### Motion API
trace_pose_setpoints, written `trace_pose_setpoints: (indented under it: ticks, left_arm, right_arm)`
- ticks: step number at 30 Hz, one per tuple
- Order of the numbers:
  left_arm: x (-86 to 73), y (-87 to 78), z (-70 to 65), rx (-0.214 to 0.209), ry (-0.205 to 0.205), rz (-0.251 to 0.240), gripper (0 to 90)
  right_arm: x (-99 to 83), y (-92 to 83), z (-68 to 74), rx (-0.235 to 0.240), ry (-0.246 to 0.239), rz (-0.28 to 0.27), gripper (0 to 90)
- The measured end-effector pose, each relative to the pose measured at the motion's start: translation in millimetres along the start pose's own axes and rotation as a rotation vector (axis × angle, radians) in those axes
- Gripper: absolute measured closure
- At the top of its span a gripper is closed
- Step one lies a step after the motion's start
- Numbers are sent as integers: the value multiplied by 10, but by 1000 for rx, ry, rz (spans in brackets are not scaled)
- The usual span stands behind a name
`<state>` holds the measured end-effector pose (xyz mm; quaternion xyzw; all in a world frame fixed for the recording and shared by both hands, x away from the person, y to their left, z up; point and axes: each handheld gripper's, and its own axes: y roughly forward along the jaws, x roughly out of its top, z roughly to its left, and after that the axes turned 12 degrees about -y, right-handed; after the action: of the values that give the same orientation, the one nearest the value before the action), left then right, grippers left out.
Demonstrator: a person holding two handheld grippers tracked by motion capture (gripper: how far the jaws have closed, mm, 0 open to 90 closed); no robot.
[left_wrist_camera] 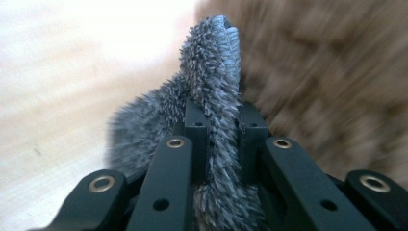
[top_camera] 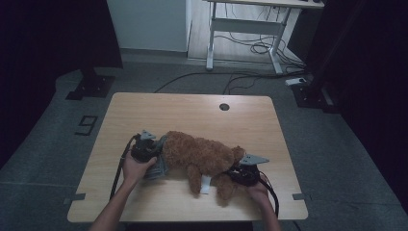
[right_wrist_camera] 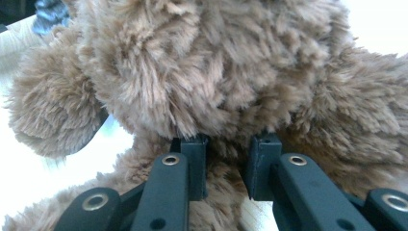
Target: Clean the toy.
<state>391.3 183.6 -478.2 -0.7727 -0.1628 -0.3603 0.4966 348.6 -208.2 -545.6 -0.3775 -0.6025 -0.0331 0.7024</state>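
A brown plush teddy bear (top_camera: 204, 156) lies stretched across the near half of a pale wooden counter (top_camera: 192, 113), seen from above in dim light. A person's forearms enter from the bottom edge, each hand holding a black gripper.

The left gripper (top_camera: 153, 155) sits at the bear's left end. Its jaws are clenched on a fold of grey fuzzy fabric (left_wrist_camera: 211, 110), which stands up between them; in the left gripper view the bear's brown fur is a blur just beside it. The fabric looks like a small garment or cloth being brought to the toy, though its exact kind cannot be told.

The right gripper (top_camera: 239, 172) is at the bear's other end, near its limbs and a white sewn-in label (top_camera: 206, 184). In the right gripper view its jaws are pinched into a tuft of the bear's fur (right_wrist_camera: 226, 159). This grip most likely pins the soft toy in place, so it does not slide while the other hand works the grey fabric against it.
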Motion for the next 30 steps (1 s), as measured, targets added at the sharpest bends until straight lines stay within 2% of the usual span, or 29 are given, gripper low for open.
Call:
trace_pose_setpoints:
  ticks: [4, 7, 10, 14, 18, 20, 22, 26, 28, 30]
  left_arm:
    - [251, -229, -225, -46, 35, -98, 783]
    - [431, -261, -385, -57, 79, -143, 766]
    - [633, -142, -507, -53, 113, -120, 768]
    - [785, 184, -597, -63, 117, -35, 777]
    - [713, 481, -691, -95, 141, 68, 779]
    - [657, 516, -704, -78, 154, 73, 778]
    - [627, 493, -671, -99, 131, 80, 778]
    - [463, 414, -606, -122, 123, 75, 779]
    - [372, 362, -580, -135, 120, 61, 780]
    - [297, 313, -546, -154, 101, 48, 781]
  right_arm:
    - [3, 3, 0, -6, -7, -1, 730]
    - [9, 7, -15, -27, -23, 4, 722]
    - [11, 7, -52, -46, -33, 7, 721]
    - [5, 10, -113, -53, -30, 2, 720]
    - [-6, 8, -156, -60, -16, -4, 717]
    - [-12, 6, -166, -62, -11, -6, 715]
    - [-17, 2, -169, -65, -6, -8, 714]
    - [-17, 5, -154, -65, -7, -8, 701]
    - [-14, -1, -146, -64, -9, -6, 664]
    - [-11, -22, -148, -56, 0, -8, 575]
